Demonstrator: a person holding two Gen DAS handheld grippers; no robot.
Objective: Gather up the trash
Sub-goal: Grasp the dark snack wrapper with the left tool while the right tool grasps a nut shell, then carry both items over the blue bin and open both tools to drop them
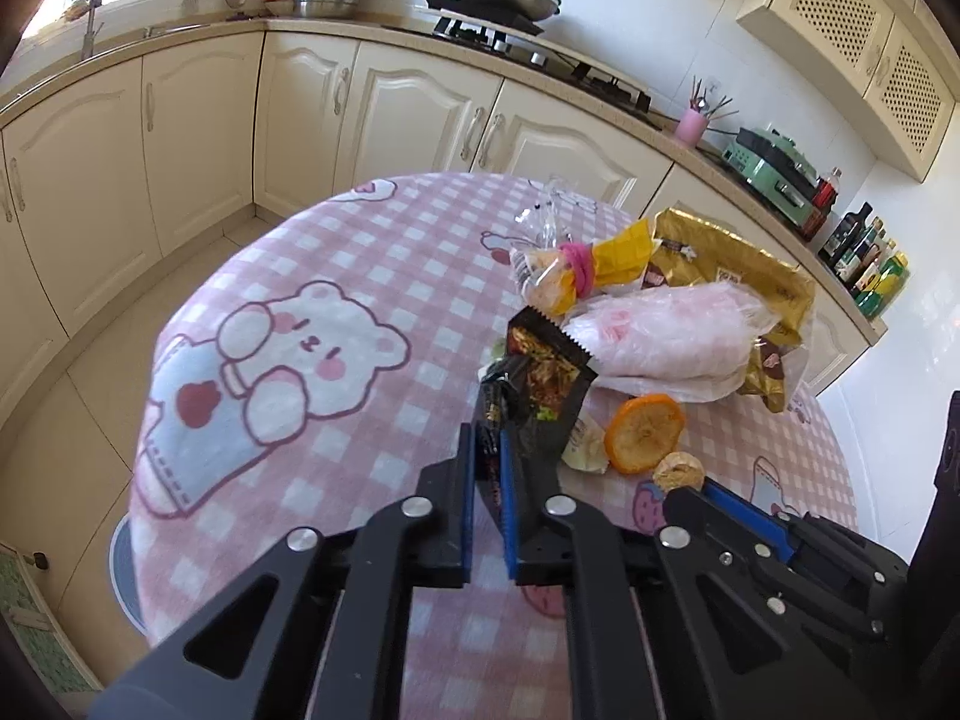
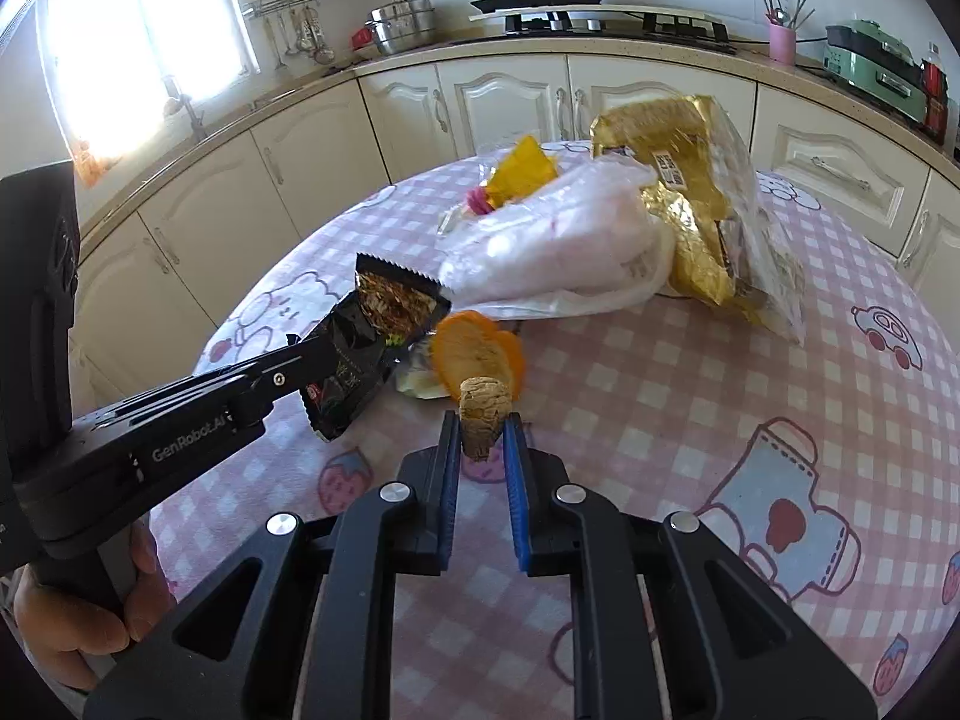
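Already two pieces of trash are held: the left tool [image 1: 487, 456] is clamped on a crumpled black foil snack wrapper [image 1: 537, 384], and the right tool [image 2: 482, 441] is closed on a small tan, crumbly food scrap [image 2: 483, 417]. Both are judged lifted just off the pink checked desk [image 2: 660, 396], though no bin is seen. Much is left: just beyond the right tool lie an orange peel slice [image 2: 474, 354] and a pale scrap, and farther ahead a white plastic bag [image 2: 558, 246], a gold foil bag [image 2: 678, 180] and a yellow tied packet [image 1: 600, 264]. Collection is judged barely begun.
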